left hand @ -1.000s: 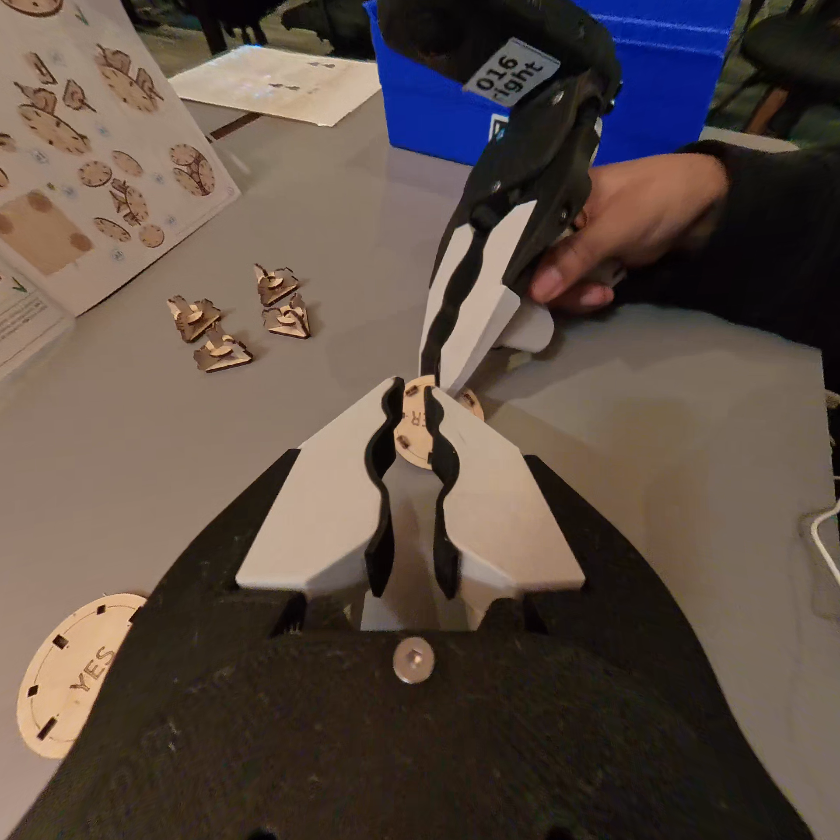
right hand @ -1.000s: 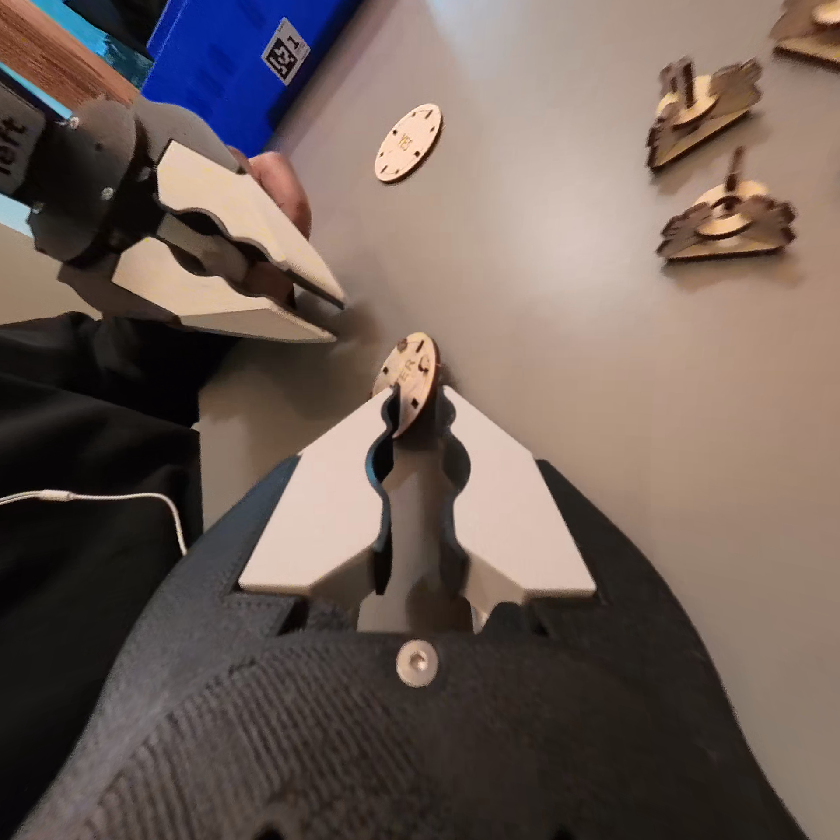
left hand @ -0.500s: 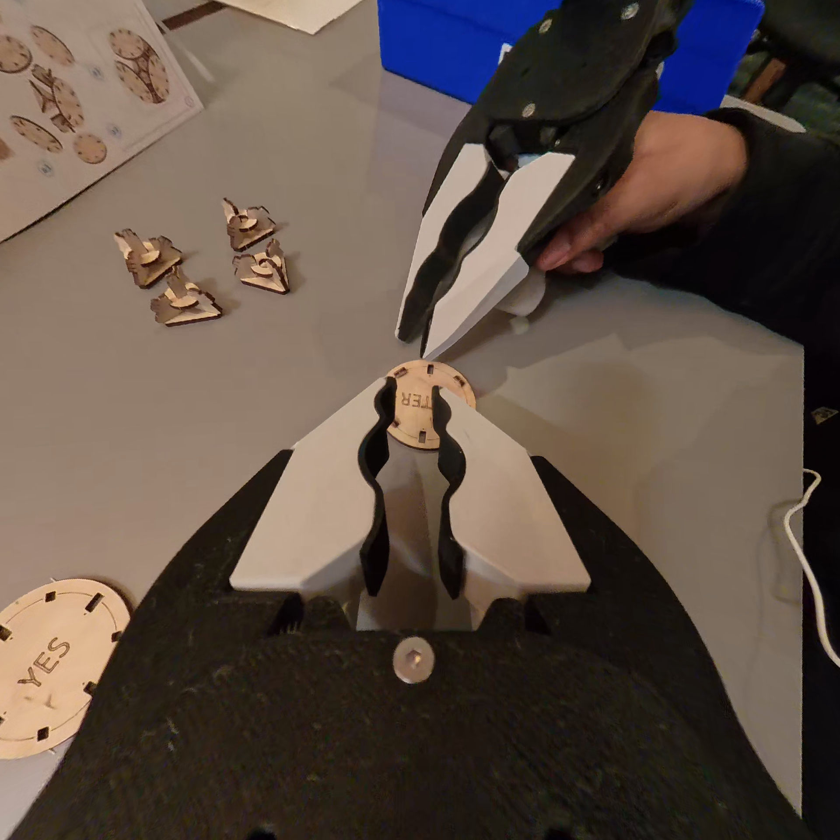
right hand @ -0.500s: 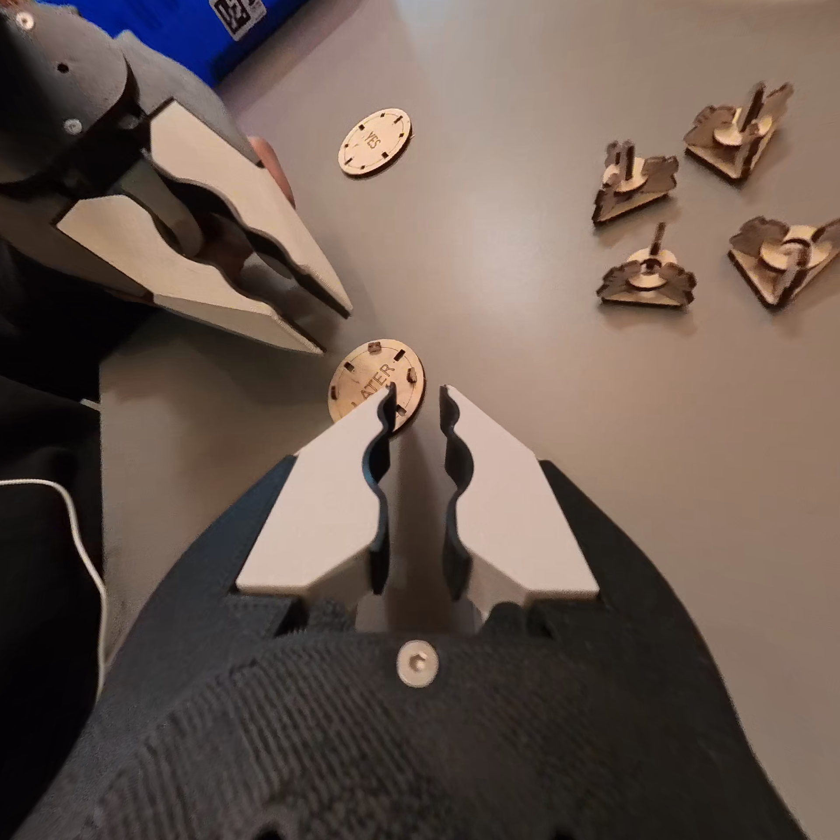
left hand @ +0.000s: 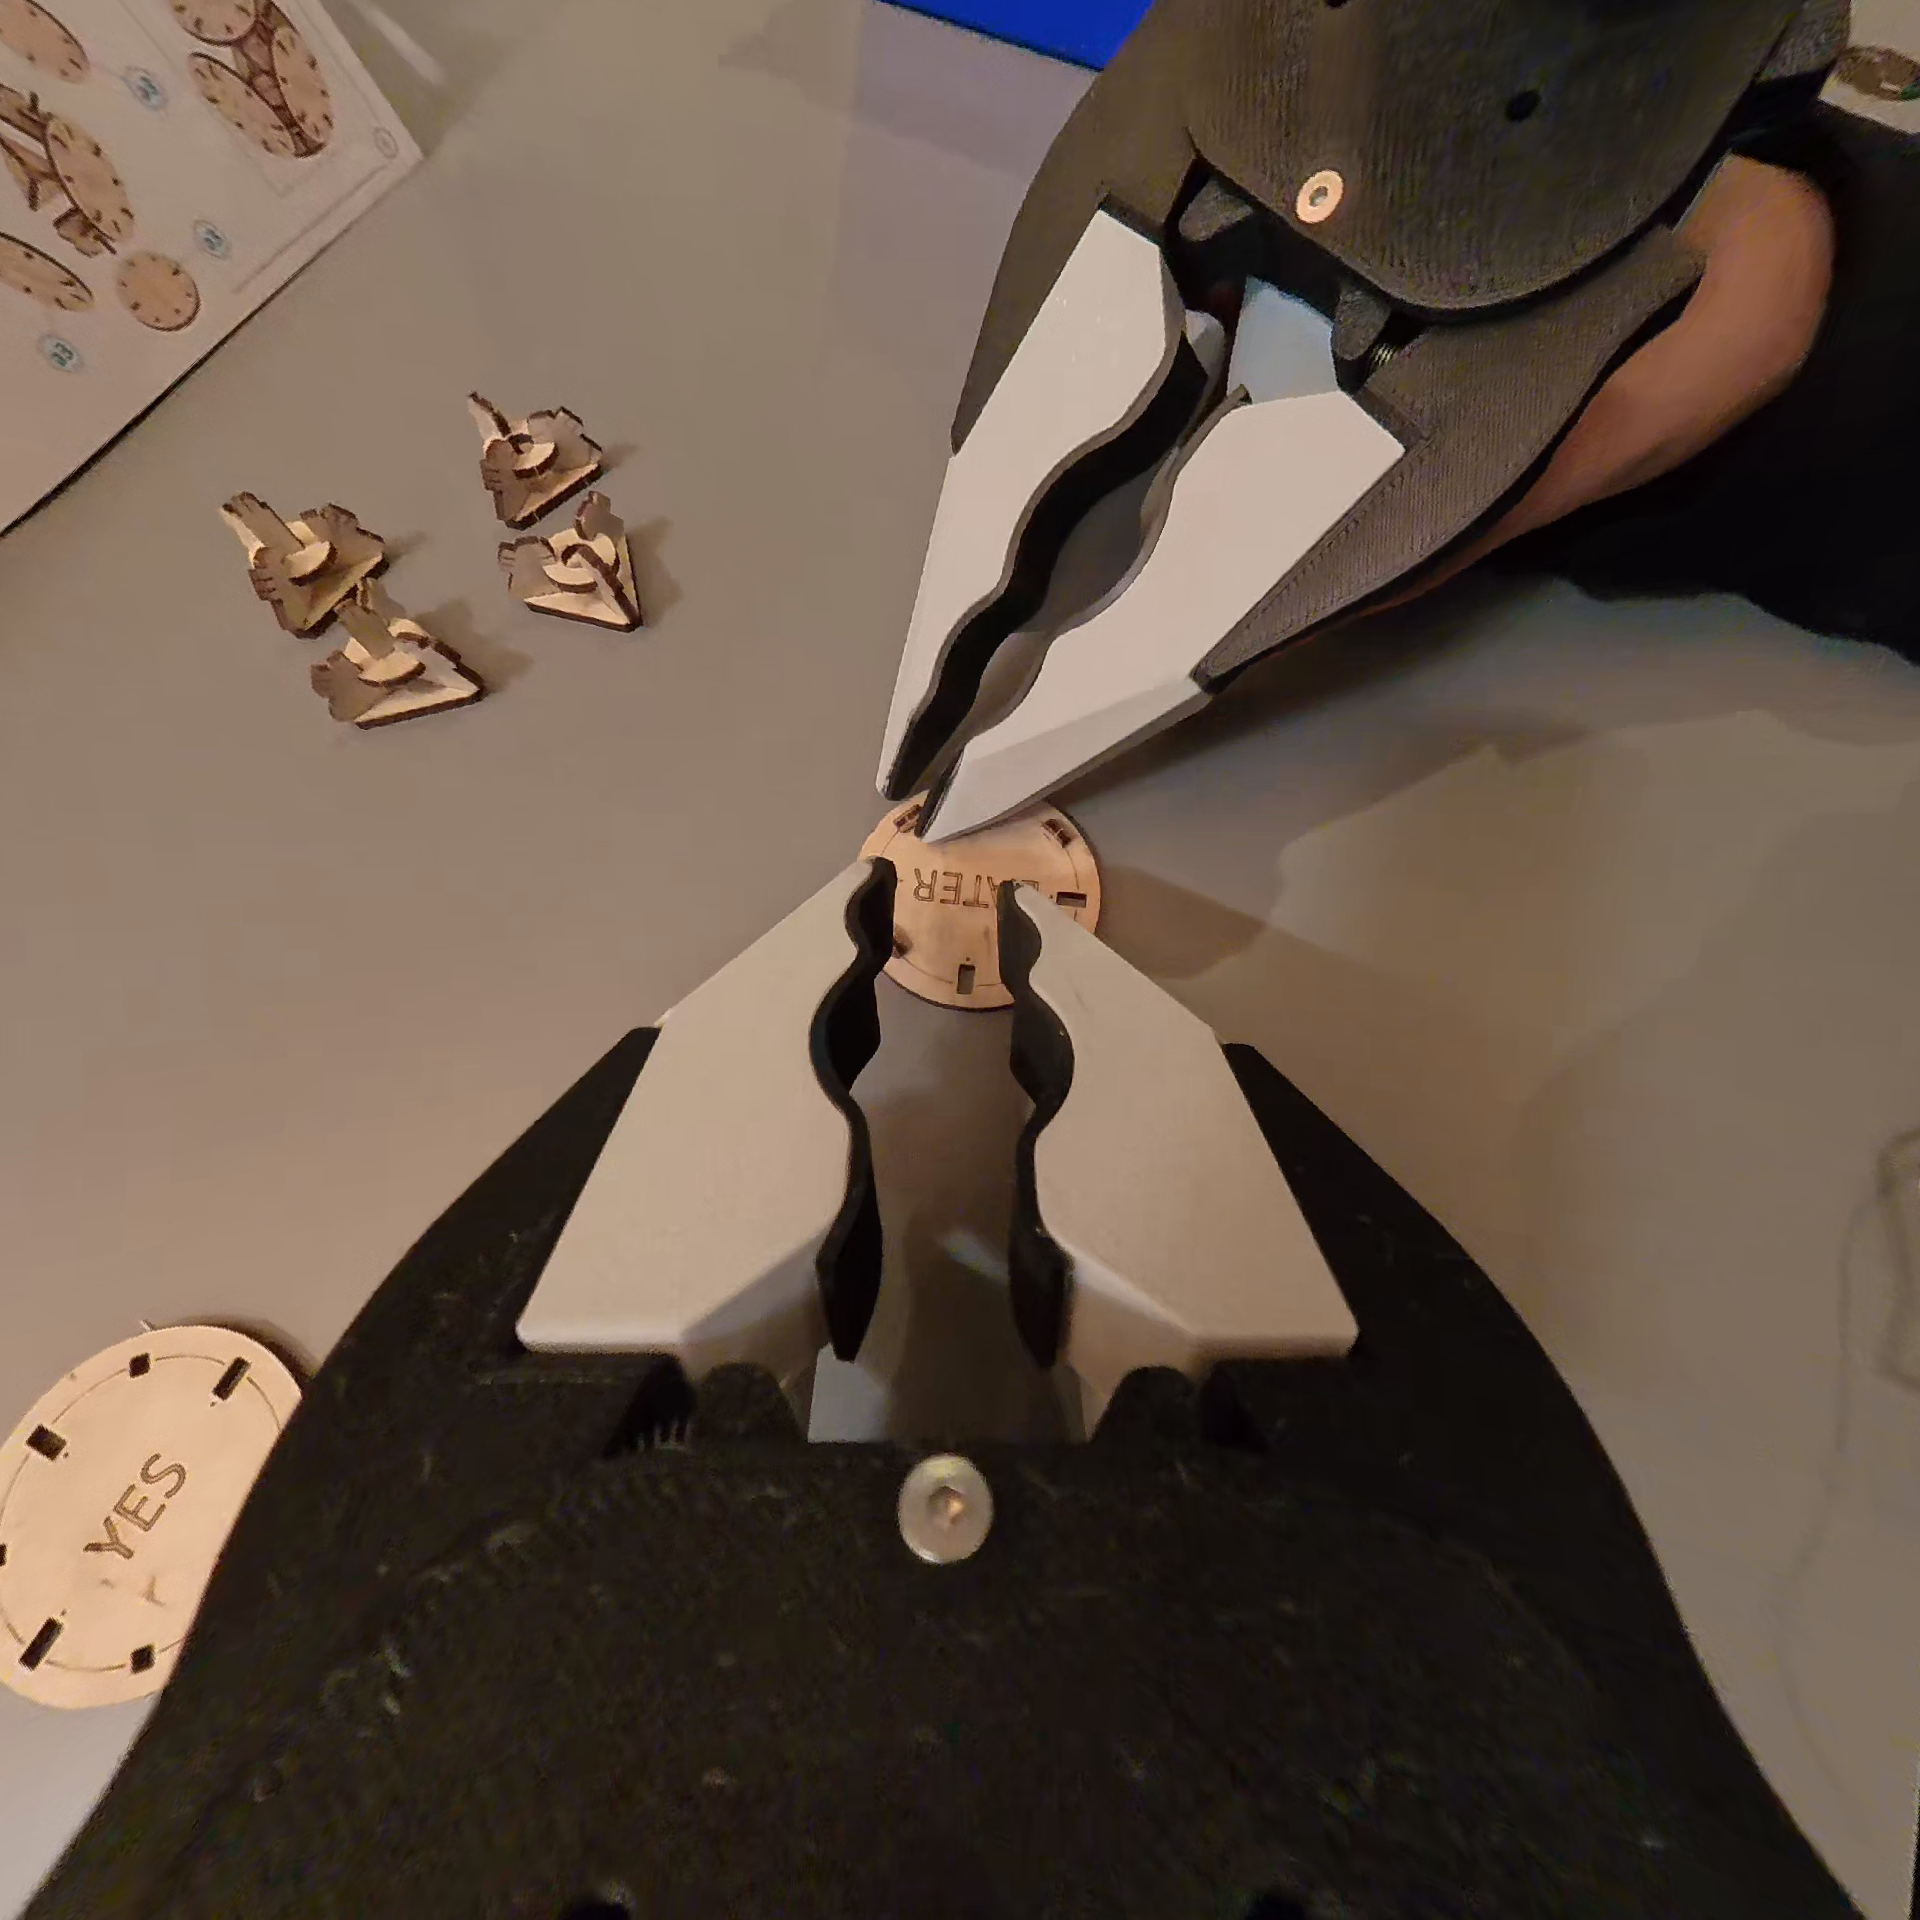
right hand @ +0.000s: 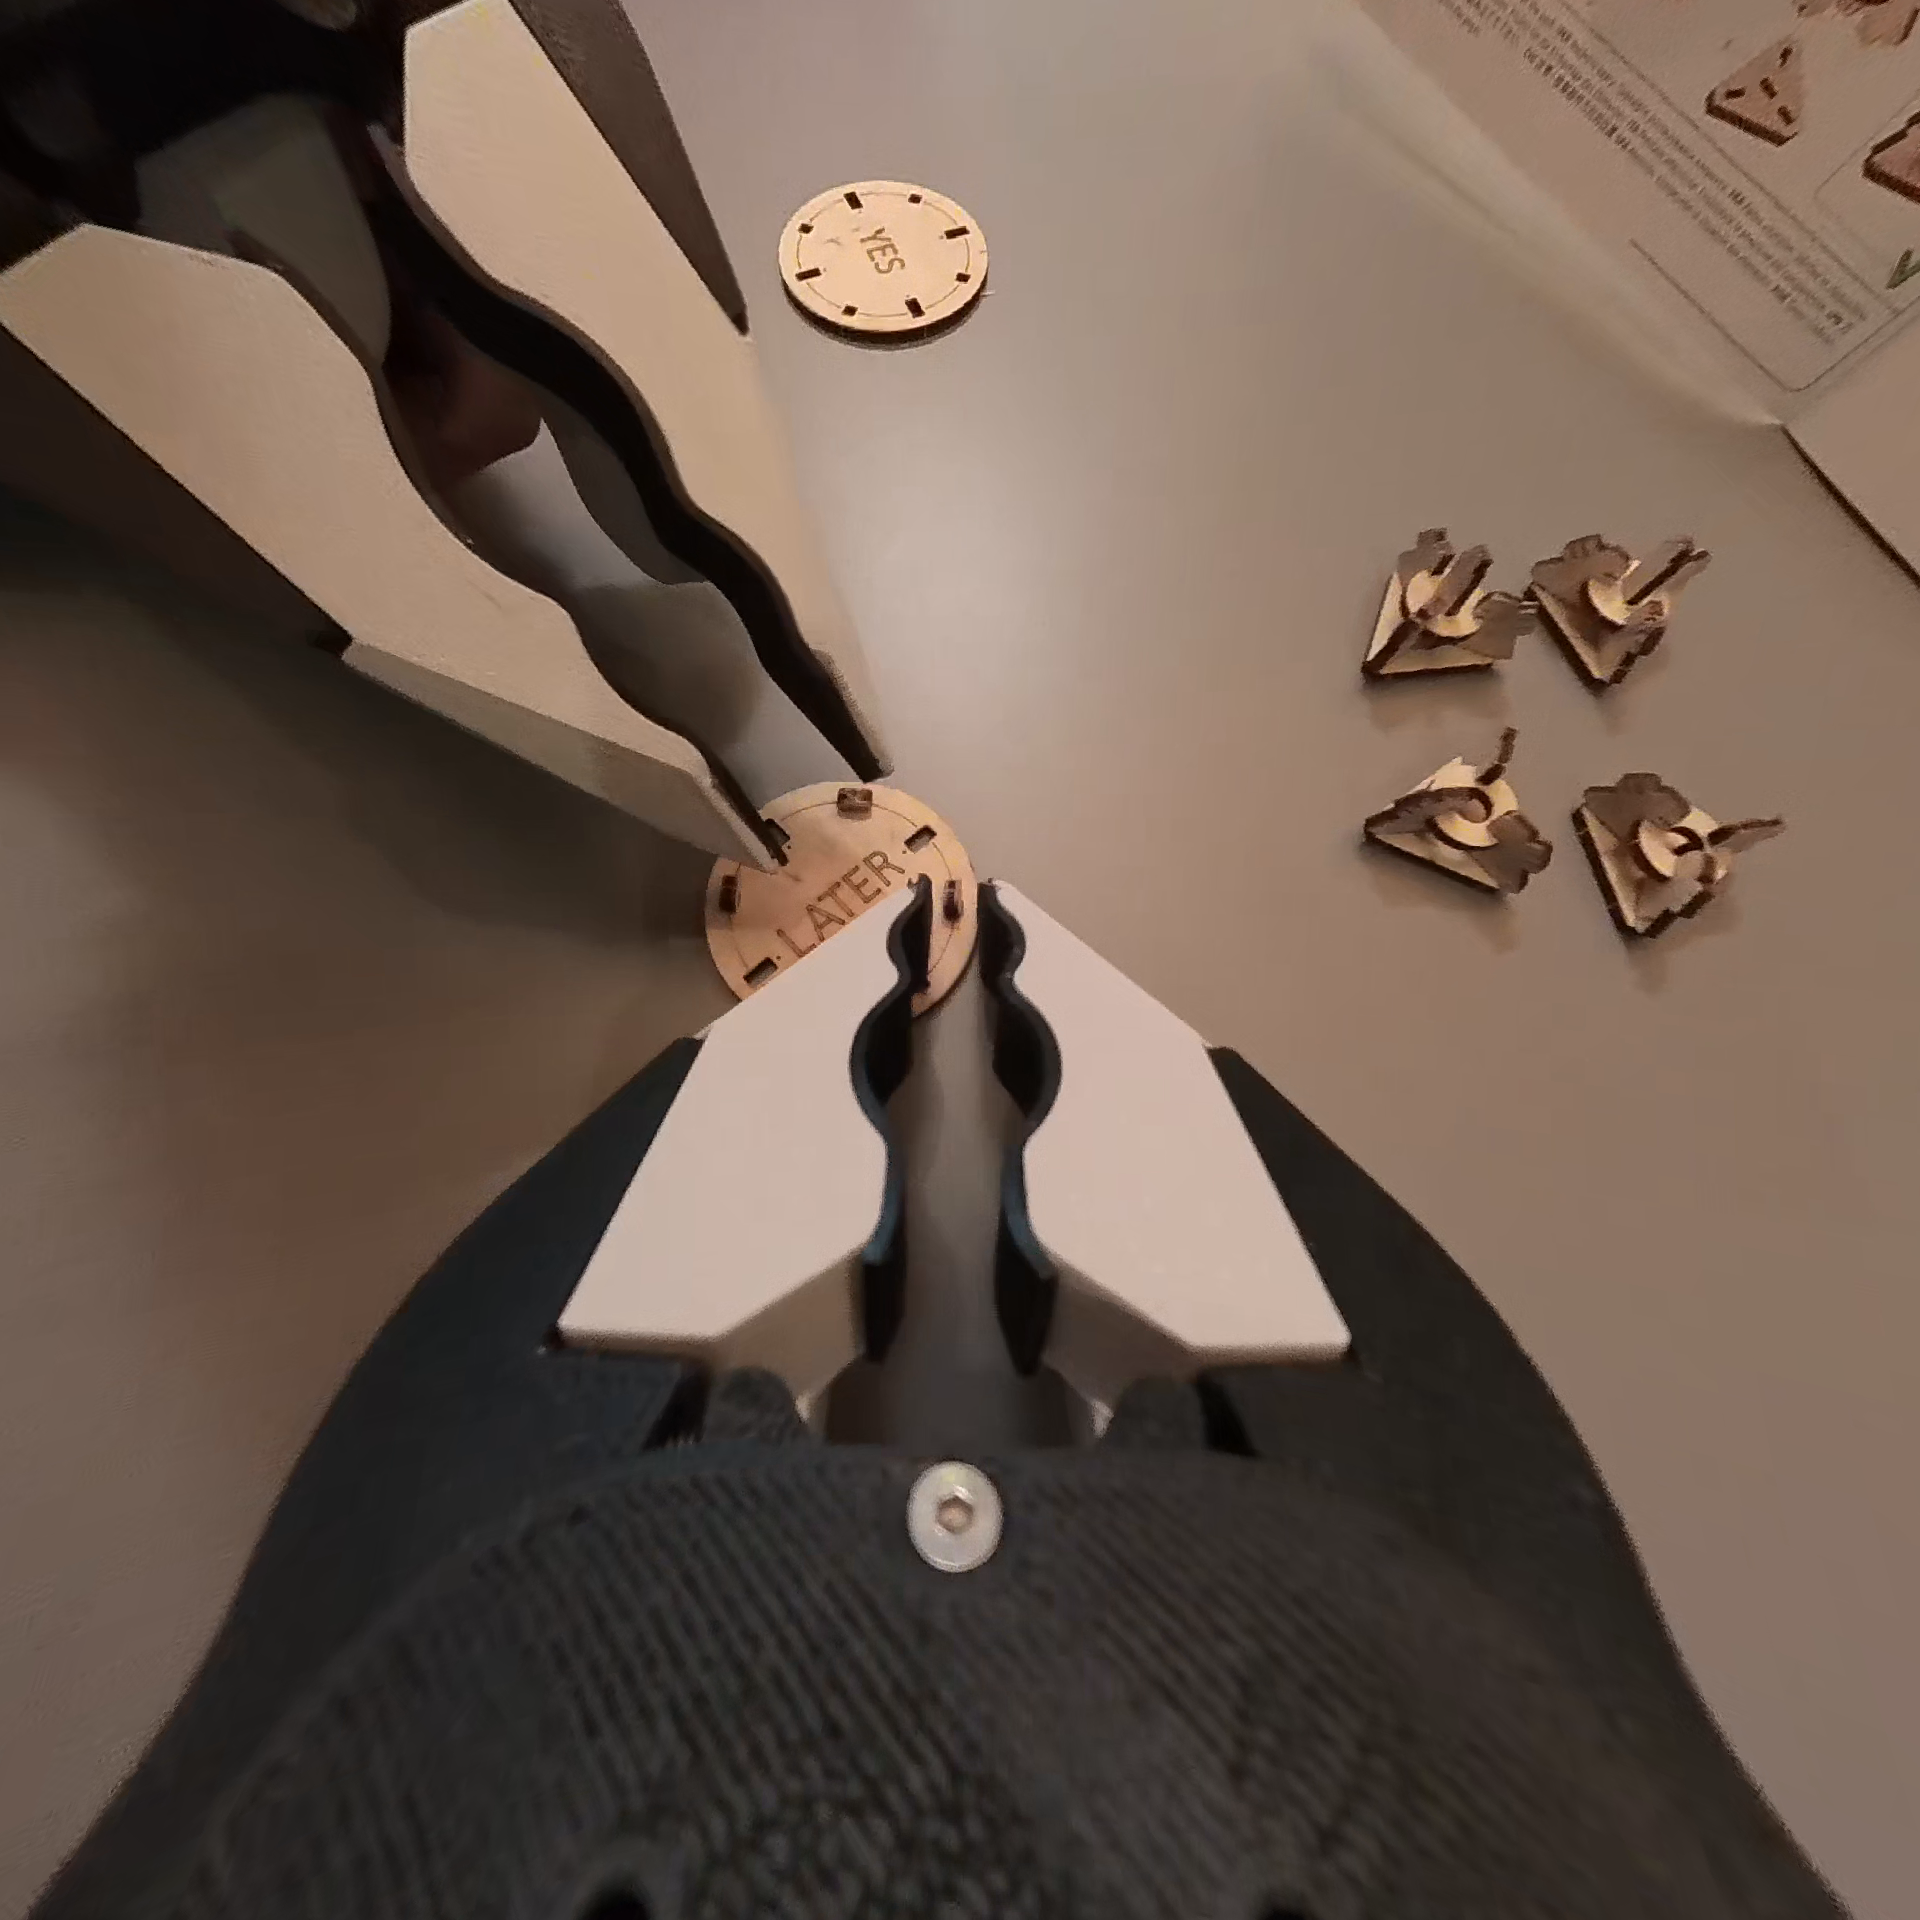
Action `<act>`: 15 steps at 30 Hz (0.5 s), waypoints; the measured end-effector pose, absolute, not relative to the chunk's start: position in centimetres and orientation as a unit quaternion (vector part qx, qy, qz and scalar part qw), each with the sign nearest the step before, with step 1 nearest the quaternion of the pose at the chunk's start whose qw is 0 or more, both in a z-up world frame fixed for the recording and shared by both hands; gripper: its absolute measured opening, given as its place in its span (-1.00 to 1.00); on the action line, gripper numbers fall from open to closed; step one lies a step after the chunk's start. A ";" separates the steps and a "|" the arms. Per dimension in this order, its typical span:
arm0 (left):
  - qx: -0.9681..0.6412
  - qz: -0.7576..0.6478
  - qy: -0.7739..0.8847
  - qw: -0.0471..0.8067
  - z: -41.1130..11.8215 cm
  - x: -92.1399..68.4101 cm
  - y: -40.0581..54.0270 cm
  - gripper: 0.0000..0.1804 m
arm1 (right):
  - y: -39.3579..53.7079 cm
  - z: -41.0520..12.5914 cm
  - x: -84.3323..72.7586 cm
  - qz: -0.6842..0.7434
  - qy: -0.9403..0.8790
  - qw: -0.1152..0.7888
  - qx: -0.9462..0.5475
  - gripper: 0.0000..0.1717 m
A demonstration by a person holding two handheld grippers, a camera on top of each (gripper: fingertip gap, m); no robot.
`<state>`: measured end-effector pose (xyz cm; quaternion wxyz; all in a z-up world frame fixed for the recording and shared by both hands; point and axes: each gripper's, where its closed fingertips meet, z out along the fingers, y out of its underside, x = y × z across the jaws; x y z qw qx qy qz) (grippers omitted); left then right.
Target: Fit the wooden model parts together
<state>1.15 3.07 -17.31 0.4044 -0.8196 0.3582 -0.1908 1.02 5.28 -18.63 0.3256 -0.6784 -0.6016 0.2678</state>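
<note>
Item: small wooden disc [left hand: 982, 914], flat on the grey table [left hand: 675, 260]. Your left gripper [left hand: 943, 904] stands open over it, one fingertip apparently pressing its face; your right gripper [right hand: 954, 896], nearly closed but empty, straddles its edge. Nearby: second disc [right hand: 883, 260], four wooden pieces [right hand: 1558, 727].

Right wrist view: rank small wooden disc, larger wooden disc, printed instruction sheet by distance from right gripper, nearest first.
1. Small wooden disc, at the right gripper fingertips, slightly left.
2. Larger wooden disc, ahead, flat on the table.
3. Printed instruction sheet, far upper right.
</note>
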 end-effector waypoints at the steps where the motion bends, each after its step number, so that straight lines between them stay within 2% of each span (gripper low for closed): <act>1: -0.820 -0.194 0.356 0.403 -17.3 1.1 3.1 -0.81 | 5.3 -18.6 1.0 0.268 -0.601 0.325 -0.679 -0.91; 11: -0.829 -0.178 0.368 0.382 -18.2 1.3 3.0 -0.78 | 4.4 -18.7 0.9 0.296 -0.599 0.299 -0.681 -0.99; 15: -0.833 -0.161 0.374 0.375 -18.6 1.3 3.0 -0.86 | 4.4 -18.7 0.9 0.296 -0.599 0.299 -0.681 -0.99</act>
